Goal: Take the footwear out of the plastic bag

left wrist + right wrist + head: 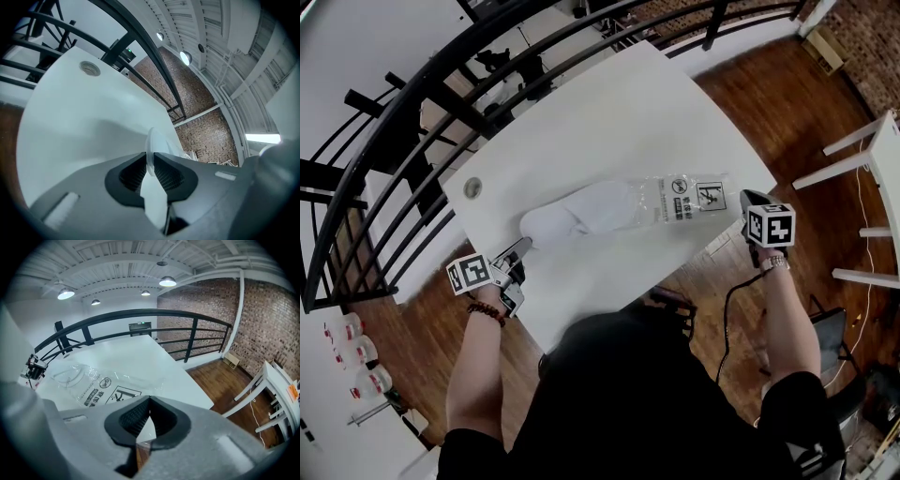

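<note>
A white slipper (581, 214) lies on the white table (628, 112), its right part still inside a clear printed plastic bag (689, 199). My left gripper (525, 246) is at the slipper's left end, shut on its thin white edge (157, 140), which stands between the jaws (151, 157) in the left gripper view. My right gripper (746, 199) is at the table's right edge, shut on the bag's far end. In the right gripper view the bag (93, 380) stretches away from the shut jaws (149, 401) towards the left gripper.
A round grommet (472, 187) sits in the table near its left corner. A black railing (412, 103) curves round the table's far side. A white frame (881, 169) stands on the wood floor at the right, bottles (356, 352) at the lower left.
</note>
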A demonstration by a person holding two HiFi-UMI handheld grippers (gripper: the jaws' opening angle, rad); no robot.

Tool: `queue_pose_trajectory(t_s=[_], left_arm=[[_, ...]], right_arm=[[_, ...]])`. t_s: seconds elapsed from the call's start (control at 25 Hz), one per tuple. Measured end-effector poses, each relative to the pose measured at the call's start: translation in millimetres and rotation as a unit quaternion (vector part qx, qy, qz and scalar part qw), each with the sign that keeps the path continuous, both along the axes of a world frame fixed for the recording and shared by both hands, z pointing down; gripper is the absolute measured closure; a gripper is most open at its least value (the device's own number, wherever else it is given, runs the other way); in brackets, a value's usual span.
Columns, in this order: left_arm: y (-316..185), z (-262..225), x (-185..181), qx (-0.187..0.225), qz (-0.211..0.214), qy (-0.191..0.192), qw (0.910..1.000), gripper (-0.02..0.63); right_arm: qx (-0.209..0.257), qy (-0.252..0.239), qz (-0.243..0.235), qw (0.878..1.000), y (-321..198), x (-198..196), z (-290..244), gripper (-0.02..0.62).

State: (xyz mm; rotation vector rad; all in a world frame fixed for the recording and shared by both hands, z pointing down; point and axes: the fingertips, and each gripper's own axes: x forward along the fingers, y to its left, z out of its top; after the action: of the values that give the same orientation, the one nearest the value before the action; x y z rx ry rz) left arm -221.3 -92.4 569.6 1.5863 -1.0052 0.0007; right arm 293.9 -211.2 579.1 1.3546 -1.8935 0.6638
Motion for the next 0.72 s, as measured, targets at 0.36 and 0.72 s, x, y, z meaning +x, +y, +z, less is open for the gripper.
queue_pose_trajectory(t_s=[0.36, 0.72], left_arm=[[10, 9, -23, -0.011, -0.046, 0.012, 0.9988, 0.537], [11, 10, -32, -0.013, -0.089, 0.018, 0.9958, 0.537]], right_arm=[[-0.001, -0.017, 0.054, 0.998, -4, 20, 5, 0.603], [0.002, -0.046, 0.111, 0.993, -9, 46, 2, 0.603]])
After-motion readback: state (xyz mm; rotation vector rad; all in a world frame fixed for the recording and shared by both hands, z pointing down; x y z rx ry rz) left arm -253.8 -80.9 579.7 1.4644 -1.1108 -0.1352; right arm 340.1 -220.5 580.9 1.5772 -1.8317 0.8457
